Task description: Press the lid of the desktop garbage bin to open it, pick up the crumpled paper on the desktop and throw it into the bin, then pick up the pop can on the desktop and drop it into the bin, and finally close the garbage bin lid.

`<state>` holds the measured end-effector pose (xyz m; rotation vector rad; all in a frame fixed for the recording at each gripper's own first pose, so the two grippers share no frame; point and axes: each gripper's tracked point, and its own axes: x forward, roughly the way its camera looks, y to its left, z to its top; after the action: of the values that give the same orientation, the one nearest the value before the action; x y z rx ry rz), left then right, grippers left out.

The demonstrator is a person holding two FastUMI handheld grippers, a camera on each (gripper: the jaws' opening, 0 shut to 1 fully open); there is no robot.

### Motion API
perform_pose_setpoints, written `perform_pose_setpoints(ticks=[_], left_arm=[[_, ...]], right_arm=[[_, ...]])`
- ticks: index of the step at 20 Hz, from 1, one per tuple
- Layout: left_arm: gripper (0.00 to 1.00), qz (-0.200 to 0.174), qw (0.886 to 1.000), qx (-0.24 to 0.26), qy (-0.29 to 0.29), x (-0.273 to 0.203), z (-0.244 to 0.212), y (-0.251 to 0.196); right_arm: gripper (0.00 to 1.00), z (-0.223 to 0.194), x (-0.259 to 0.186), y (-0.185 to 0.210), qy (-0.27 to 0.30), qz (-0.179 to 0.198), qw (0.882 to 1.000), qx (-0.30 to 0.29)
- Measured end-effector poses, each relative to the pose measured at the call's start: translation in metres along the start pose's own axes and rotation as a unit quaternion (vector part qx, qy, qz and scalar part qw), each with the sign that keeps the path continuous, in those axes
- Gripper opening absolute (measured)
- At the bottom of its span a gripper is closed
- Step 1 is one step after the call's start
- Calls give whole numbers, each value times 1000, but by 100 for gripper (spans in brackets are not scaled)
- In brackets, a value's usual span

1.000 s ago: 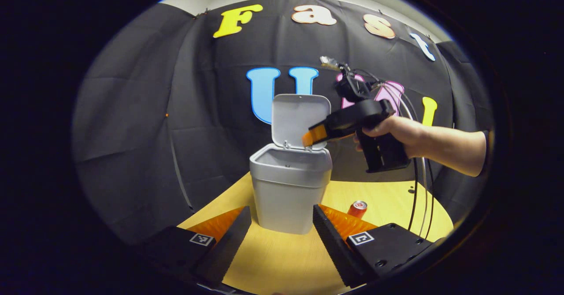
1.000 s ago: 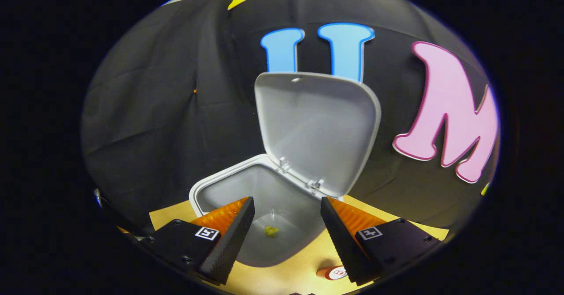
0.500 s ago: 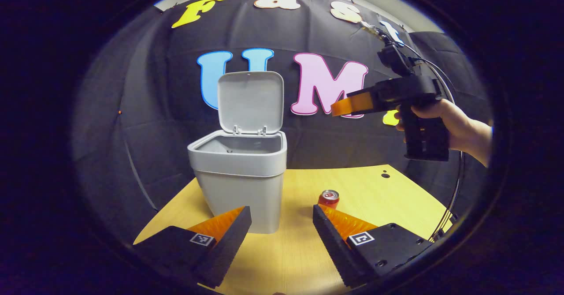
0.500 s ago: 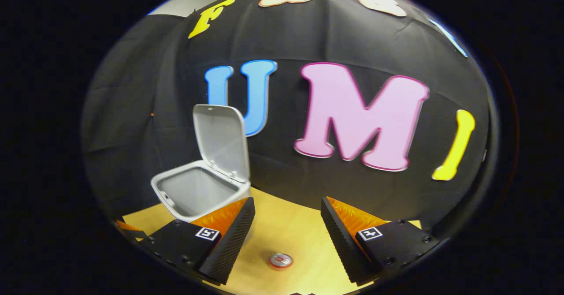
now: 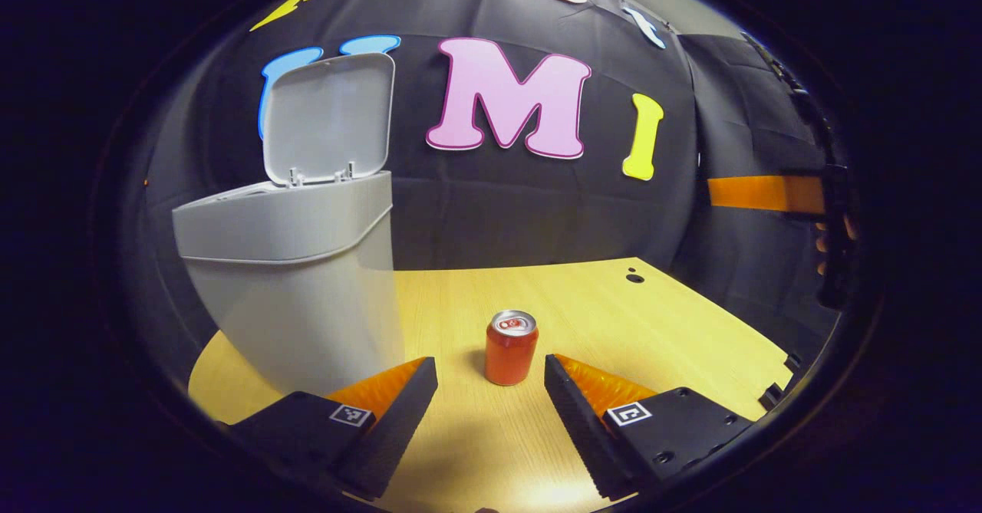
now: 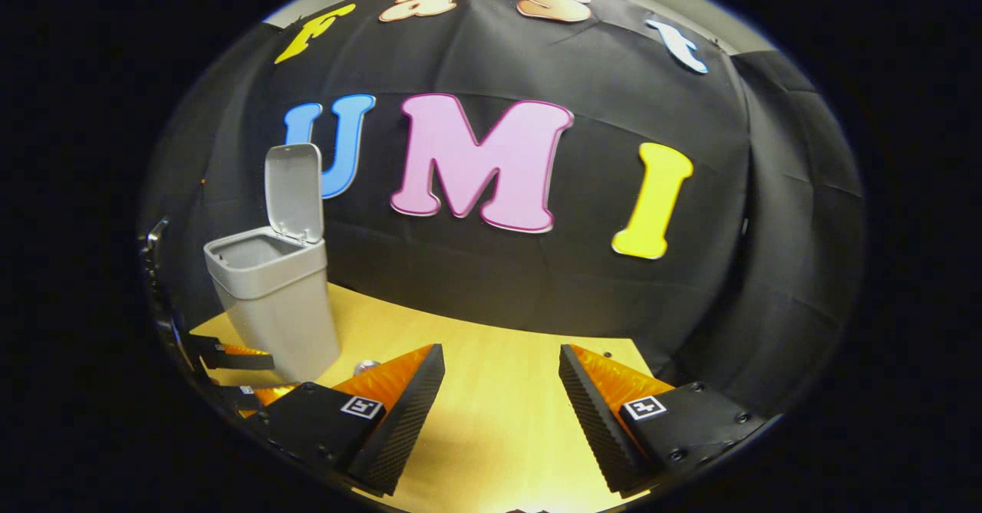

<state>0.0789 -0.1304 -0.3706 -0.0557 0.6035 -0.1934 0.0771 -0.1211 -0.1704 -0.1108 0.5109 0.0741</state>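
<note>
Bin (image 5: 299, 268) sits at left of frame in the left gripper view, lid (image 5: 328, 118) up & tilted back on its hinge, so the press-to-open step looks done. Same in the right gripper view: bin (image 6: 272, 306) at lower left, lid (image 6: 293, 191) upright, mouth open.

Crumpled paper: not on any bare stretch of worktop (image 5: 614, 321) in these views. Bin interior can't be seen from these angles, so can't confirm it's inside; judging by the bare worktop it's prob. already dropped in.

Pop can (image 5: 511, 346) stands upright on the worktop, lower centre of the left gripper view, just right of the bin but not touching it. Left gripper (image 5: 489, 398) is spread wide w/ nothing between the fingers; the can sits just ahead of the gap, roughly centred on it. In the right gripper view a small silver top (image 6: 367, 365) peeks out beside the bin base, likely the can, too small to be sure.

Right gripper (image 6: 500, 390) also spread, empty, facing bare worktop & the wall, well apart from the bin. It also shows at the right edge of the left gripper view (image 5: 767, 193), held up off the worktop.

Left to do, by my read: grab can w/ left gripper, drop it in the bin, shut lid.
</note>
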Motion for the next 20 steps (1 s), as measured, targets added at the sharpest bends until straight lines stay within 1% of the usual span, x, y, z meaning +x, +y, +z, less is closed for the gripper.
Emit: perform_pose_setpoints(ticks=[3,8,11,14,19,20], left_arm=[[96,-8,1000,-2,9,48,-14,-12],[96,-1,1000,5,12,106,-32,-13],[95,4,1000,18,5,127,-34,-9],[95,2,1000,17,9,140,-37,-10],[95,-4,1000,5,13,152,-40,-14],[94,-4,1000,5,12,152,-39,-15]], right_arm=[[97,-20,-13,-25,11,-27,1000,4],[97,-59,-22,-50,47,-55,997,19],[97,-76,-21,-54,63,-60,996,20],[97,-92,-24,-56,79,-56,995,19],[97,-99,-15,-55,87,-52,995,24],[97,-99,-14,-55,87,-51,995,24]])
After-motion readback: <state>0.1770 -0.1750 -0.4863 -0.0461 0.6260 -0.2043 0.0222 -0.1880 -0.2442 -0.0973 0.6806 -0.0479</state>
